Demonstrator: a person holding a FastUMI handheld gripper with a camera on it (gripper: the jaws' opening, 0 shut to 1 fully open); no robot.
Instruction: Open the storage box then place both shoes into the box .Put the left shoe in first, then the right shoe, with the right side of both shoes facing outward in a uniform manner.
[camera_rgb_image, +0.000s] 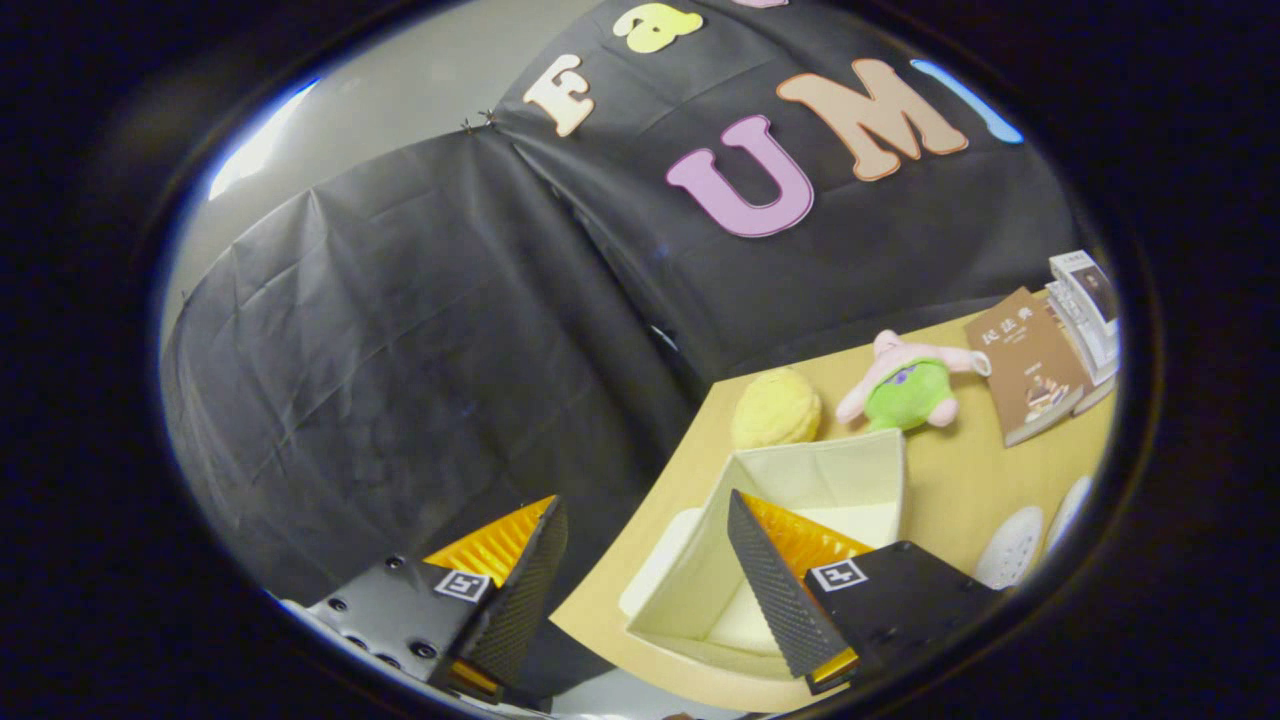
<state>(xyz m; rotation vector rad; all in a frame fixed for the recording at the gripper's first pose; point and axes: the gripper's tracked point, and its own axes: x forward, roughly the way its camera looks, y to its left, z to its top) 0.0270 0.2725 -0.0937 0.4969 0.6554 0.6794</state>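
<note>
Currently: tool (640, 560) open, fingers spread wide, nothing held, tilted above the desk (960, 480) edge. Storage box (800, 480) open on the desk, just beyond the right finger, apparently empty. Two pale shoes (1010, 545) just beside the box, partly cut off; left and right not distinguishable. Risks: wrong shoe taken first; box pushed off the near edge by the finger. Count: one box, two shoes, two plush toys (905, 390), a few books (1030, 365).

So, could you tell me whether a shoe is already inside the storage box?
No, the open storage box shows only its bare pale inside, and the open gripper holds nothing.
</note>
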